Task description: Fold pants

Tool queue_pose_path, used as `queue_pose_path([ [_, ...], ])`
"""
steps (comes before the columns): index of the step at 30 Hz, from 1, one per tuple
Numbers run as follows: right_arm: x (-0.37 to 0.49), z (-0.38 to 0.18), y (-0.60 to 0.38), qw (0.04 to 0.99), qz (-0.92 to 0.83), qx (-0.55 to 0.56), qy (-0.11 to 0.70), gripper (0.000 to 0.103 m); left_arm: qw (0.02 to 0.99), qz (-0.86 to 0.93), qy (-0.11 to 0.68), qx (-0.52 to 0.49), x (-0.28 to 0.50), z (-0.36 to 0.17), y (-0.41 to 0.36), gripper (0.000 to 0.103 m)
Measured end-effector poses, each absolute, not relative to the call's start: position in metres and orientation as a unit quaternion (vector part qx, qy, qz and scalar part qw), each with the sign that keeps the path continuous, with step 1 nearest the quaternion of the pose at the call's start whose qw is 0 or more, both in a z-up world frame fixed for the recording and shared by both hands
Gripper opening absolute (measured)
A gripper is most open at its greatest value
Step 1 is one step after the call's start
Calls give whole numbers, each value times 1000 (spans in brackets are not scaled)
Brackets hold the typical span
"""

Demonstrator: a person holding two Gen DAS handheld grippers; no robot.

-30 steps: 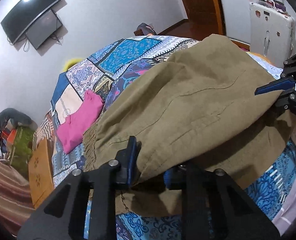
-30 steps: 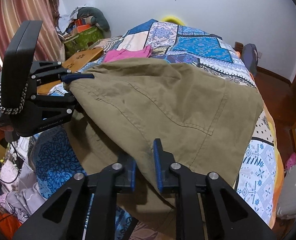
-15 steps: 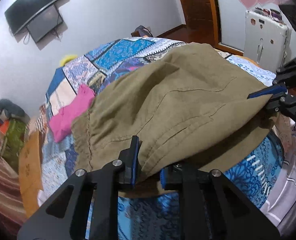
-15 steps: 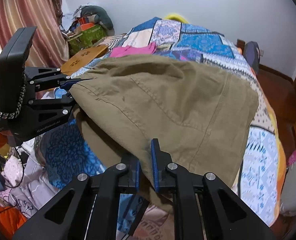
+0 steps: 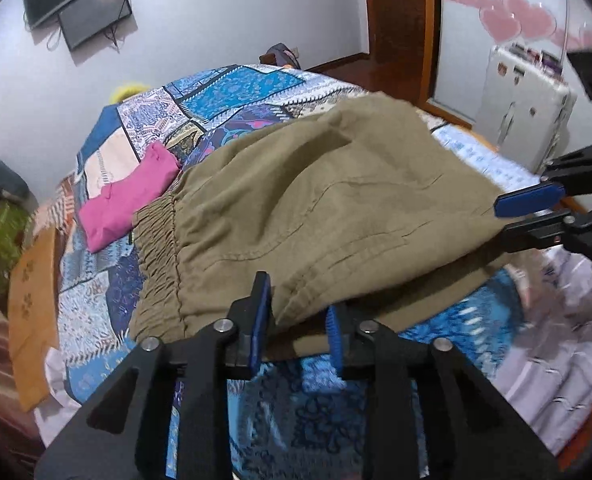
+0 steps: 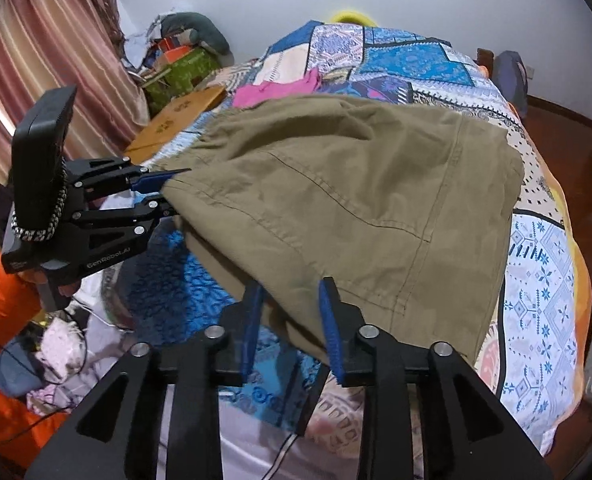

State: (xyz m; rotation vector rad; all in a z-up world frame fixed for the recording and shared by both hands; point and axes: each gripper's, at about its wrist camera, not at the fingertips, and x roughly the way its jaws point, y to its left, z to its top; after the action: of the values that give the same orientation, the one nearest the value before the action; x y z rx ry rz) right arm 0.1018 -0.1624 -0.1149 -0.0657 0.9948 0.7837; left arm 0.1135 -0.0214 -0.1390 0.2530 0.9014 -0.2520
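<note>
Left wrist view: olive cotton pants (image 5: 315,208), waistband elastic and puckered, lie folded on the patchwork-quilted bed (image 5: 232,92). The left gripper (image 5: 297,320) is opening, hem loose between its blue pads.

Right wrist view: the right gripper (image 6: 292,320) is opening too, fabric edge slack between.

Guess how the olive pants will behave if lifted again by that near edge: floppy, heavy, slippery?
Likely floppy: the pants drape in soft folds over the bed and sag between the left gripper and right gripper, both opening around the hem. Probably fairly light. The woven cloth looks matte, so slipping seems unlikely.
</note>
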Motion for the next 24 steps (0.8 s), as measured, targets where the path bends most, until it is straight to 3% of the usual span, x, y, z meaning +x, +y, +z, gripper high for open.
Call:
queue_pose_path([
  [8, 112, -91, -159, 830, 361, -7, 425, 34, 886, -147, 438, 33, 121, -106, 2, 39],
  [16, 143, -116, -138, 826, 334, 19, 454, 34, 892, -155, 424, -23, 140, -88, 15, 43],
  [19, 144, -131, -131, 818, 331, 11, 470, 34, 893, -150, 425, -19, 146, -95, 12, 53],
  [24, 139, -150, -132, 809, 326, 1, 489, 34, 870, -141, 473, -6, 158, -139, 11, 53],
])
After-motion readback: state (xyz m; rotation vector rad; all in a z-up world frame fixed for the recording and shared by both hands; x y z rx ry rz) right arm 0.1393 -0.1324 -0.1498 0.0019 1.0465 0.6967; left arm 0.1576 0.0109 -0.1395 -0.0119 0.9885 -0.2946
